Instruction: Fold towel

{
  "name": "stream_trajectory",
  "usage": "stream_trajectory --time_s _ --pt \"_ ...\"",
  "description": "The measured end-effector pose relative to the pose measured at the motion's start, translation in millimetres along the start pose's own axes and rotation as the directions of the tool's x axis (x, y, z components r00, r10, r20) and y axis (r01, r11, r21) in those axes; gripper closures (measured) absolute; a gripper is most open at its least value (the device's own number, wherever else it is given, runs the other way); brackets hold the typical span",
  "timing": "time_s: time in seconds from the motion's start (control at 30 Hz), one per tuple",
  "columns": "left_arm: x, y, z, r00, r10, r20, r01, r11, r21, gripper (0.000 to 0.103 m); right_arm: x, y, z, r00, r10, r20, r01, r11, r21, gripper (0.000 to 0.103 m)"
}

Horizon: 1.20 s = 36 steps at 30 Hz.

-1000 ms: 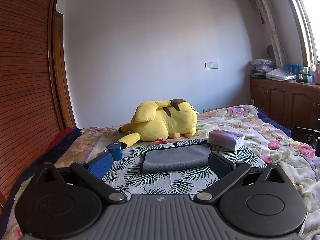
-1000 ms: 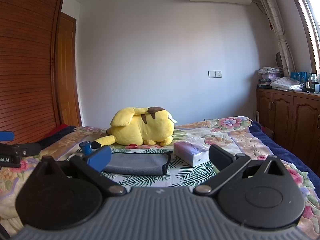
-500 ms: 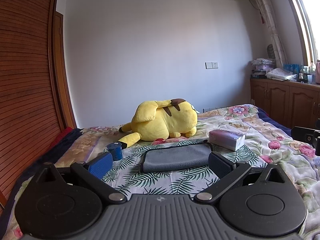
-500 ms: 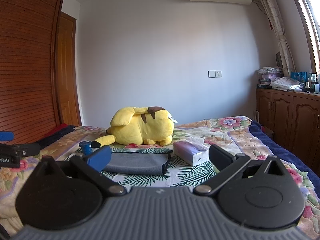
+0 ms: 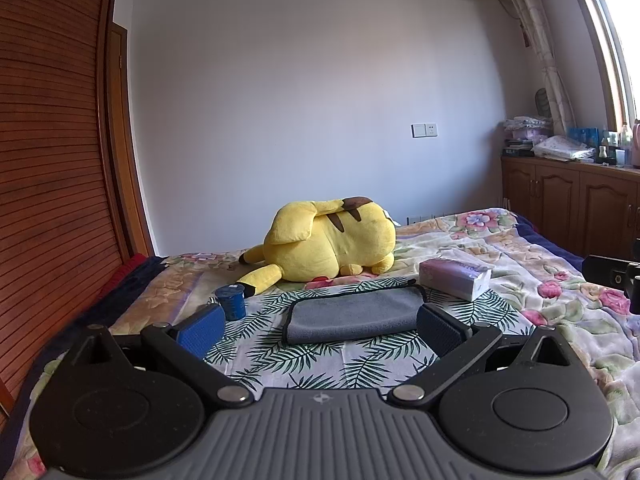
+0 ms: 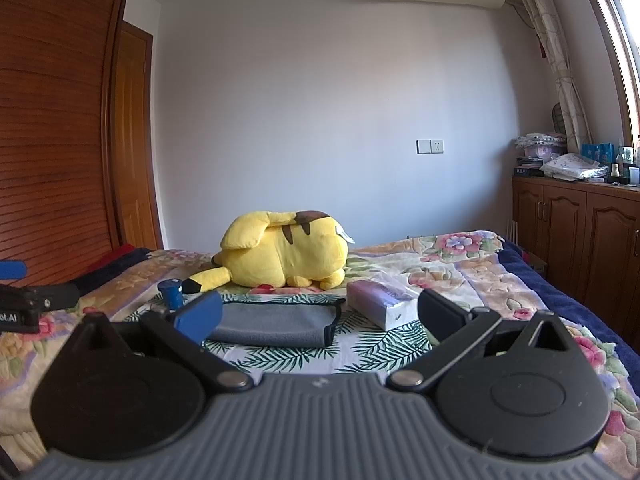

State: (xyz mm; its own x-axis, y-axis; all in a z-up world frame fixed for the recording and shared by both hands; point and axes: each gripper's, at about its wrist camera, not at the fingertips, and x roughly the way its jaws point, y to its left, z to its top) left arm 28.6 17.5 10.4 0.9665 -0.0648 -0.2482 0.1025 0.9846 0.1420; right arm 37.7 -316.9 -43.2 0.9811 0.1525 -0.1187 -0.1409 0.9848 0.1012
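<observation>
A grey towel with a dark edge (image 5: pixel 354 312) lies folded flat on the leaf-print cloth on the bed; it also shows in the right wrist view (image 6: pixel 276 324). My left gripper (image 5: pixel 320 330) is open and empty, held short of the towel's near edge. My right gripper (image 6: pixel 320 314) is open and empty, just before the towel and to its right. Part of the right gripper shows at the right edge of the left wrist view (image 5: pixel 616 276), and part of the left gripper at the left edge of the right wrist view (image 6: pixel 24 300).
A yellow plush toy (image 5: pixel 328 240) lies behind the towel. A tissue box (image 5: pixel 456 278) sits to the towel's right, a small blue cup (image 5: pixel 231 300) to its left. Wooden wardrobe doors (image 5: pixel 52 200) stand left, cabinets (image 5: pixel 568 204) right.
</observation>
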Motion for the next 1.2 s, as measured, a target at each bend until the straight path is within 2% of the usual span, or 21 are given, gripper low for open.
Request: stream_trajectory --time_s 1.2 --pt "6 9 -4 1.000 0.003 -0.002 -0.003 1.000 0.003 0.000 0 0 -4 1.000 0.002 -0.009 -0.002 1.000 -0.003 0.000"
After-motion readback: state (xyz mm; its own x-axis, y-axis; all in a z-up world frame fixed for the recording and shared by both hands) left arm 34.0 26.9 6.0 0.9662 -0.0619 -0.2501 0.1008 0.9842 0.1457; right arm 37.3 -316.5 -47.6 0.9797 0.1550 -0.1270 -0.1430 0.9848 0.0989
